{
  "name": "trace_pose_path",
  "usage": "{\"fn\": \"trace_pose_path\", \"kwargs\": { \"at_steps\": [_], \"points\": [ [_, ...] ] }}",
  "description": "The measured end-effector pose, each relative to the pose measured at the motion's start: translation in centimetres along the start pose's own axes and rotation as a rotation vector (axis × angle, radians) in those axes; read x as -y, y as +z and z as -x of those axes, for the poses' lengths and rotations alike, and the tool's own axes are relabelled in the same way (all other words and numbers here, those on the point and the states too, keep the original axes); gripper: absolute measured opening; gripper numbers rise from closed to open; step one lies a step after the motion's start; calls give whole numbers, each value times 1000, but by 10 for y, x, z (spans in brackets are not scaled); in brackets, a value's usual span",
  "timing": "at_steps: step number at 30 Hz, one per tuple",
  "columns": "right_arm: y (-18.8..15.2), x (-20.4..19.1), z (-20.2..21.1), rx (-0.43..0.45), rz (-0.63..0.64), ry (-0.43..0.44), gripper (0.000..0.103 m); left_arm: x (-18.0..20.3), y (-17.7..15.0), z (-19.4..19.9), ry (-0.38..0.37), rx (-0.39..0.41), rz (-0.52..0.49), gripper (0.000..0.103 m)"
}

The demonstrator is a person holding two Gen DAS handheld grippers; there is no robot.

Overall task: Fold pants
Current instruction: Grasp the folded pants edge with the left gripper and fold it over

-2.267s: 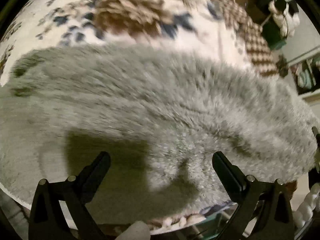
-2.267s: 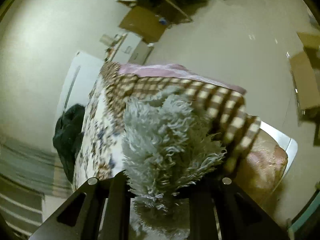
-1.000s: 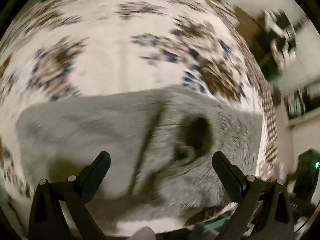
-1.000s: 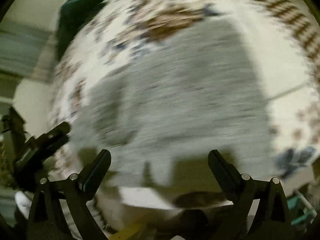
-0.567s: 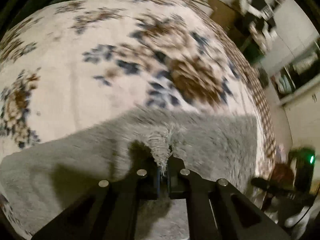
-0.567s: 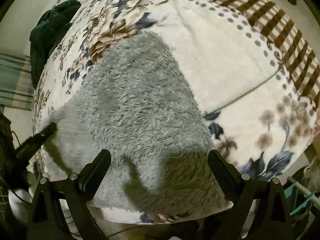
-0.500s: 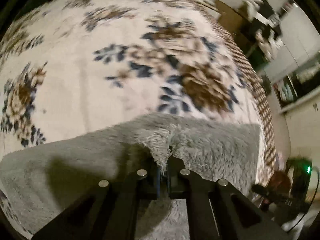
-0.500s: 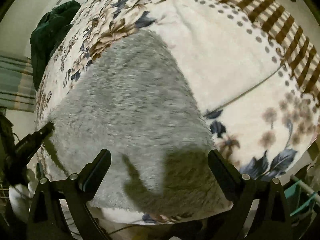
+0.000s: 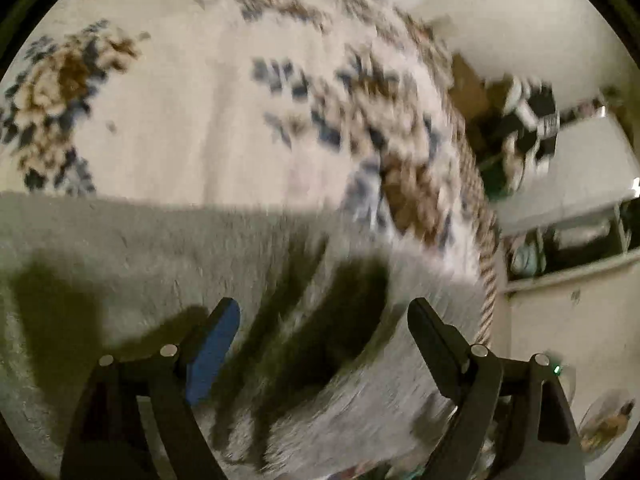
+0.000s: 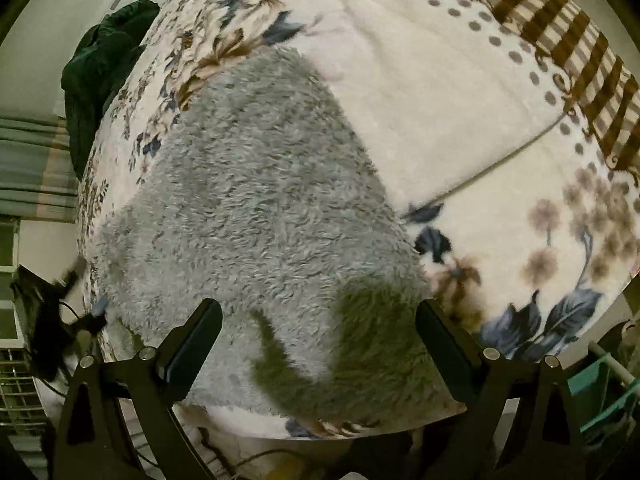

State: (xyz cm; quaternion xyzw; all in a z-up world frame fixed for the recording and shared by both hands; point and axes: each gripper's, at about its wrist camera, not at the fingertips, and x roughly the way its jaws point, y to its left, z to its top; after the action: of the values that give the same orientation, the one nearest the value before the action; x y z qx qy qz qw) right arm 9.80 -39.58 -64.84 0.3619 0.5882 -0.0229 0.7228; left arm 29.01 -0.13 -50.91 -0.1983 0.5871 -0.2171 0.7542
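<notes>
A floral blanket [image 10: 460, 92] is covering the bed and serving as the folding surface, broad and soft enough for the garment to be lying spread out. The fluffy grey pants [image 10: 260, 208] are lying across its near half, reaching toward the bed's front edge, apparently laid flat so that a fold can be made. In the blurred left view, part of the pants [image 9: 360, 380] is bunching into a raised ridge with dark creases. The right gripper [image 10: 318, 340] is hovering over the near edge with its fingers spread wide and holding nothing, probably lining up a hem. The left gripper [image 9: 322, 328] is likewise gaping and gripping nothing, its blue-faced fingers [image 9: 212, 344] hanging over the ridge.
</notes>
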Motion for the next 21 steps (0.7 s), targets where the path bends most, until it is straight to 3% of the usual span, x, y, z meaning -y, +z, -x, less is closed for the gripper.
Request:
{"fn": "trace_pose_path", "kwargs": {
  "at_steps": [5, 7, 8, 12, 16, 21],
  "points": [
    [4, -2, -7, -13, 16, -13, 99, 7, -16, -47, 50, -121, -81, 80],
    [6, -2, -10, -23, 17, -23, 99, 13, -20, -53, 35, -118, -112, 32],
    [7, -3, -11, -28, 16, -28, 99, 17, -21, -51, 7, -120, -111, 19],
    [13, -7, -10, -28, 36, -37, 99, 21, -28, -19, -55, -56, -16, 18],
    [19, -16, -7, -29, 76, -57, 99, 1, -40, 12, -90, -45, 196, 18],
    [24, -31, -9, -34, 125, -89, 99, -37, -57, 6, 3, -44, 290, 19]
  ]
}}
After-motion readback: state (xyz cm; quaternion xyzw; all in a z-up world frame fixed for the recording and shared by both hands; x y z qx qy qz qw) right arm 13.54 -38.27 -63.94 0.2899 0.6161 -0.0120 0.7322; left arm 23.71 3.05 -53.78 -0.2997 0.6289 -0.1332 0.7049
